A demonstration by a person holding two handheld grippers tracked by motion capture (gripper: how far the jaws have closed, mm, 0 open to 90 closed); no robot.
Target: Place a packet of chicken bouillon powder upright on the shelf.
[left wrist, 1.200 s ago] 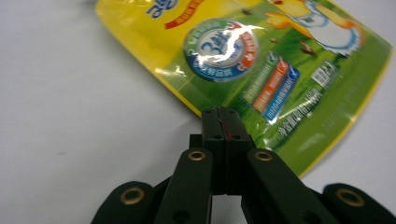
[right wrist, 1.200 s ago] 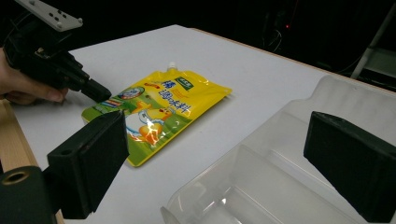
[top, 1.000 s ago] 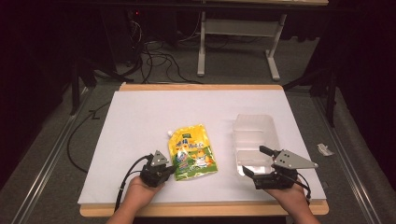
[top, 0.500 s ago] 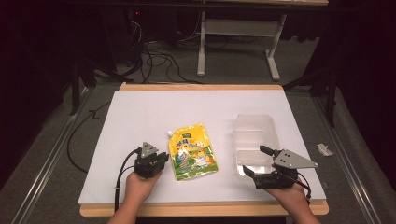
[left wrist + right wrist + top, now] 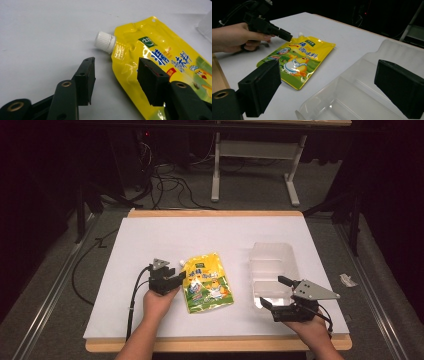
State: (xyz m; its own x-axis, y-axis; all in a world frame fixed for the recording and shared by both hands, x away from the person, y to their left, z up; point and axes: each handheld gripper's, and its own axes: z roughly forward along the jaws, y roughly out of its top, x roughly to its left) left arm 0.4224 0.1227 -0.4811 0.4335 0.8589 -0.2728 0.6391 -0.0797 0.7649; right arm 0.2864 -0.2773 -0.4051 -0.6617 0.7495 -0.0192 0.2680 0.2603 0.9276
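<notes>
Pouch: flat yellow plastic spouted pouch [image 5: 206,282] lies mid-table, long axis running away from you, white cap [image 5: 105,42] far-left | Left gripper [image 5: 116,75]: your nearer one, fingers just spreading, empty, astride its left edge | Right gripper [image 5: 329,87]: fingers spread, empty, at clear plastic tray [image 5: 272,270].

Glossy plastic pouch [image 5: 206,282], probably matt table [image 5: 150,240]

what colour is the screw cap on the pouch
White, ribbed cap on the yellow pouch; clearest in the left gripper view.
</notes>
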